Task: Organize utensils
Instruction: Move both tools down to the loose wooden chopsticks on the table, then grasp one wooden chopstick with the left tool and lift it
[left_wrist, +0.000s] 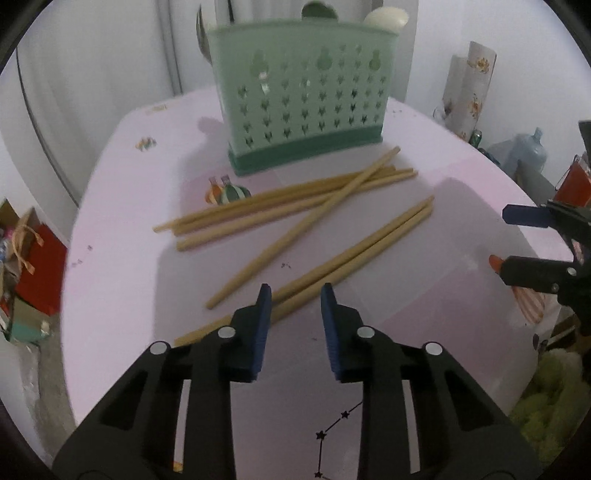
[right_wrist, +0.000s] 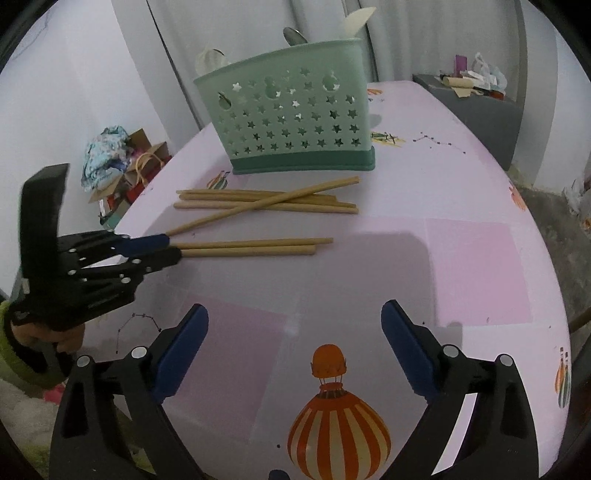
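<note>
Pale pink cloth with balloon prints covers the desk (left_wrist: 122, 206), white walls behind, clutter on the floor off both edges. Right at my left tool (left_wrist: 295, 291), the two blue pads stand partly drawn in, and the near end of a pair of chopsticks (left_wrist: 354, 254) lies between them; I can't see the pads pressing on the wood yet, so I call it not gripped. From the other side the tips look right at the sticks' ends. To do this well, I'd say bring both sticks inside the pads, squeeze on them together and lift level so neither slips out. My right tool (right_wrist: 295, 347) hangs spread wide over a balloon print, holding nothing. Beyond the left tool's tips lies a crossed heap of chopsticks (left_wrist: 295, 206), one stick slanting over the rest. Farther still stands the green holder (left_wrist: 303, 99), spoons poking above its rim. That heap sits straight between my pair and the holder, so I'd carry over it.
</note>
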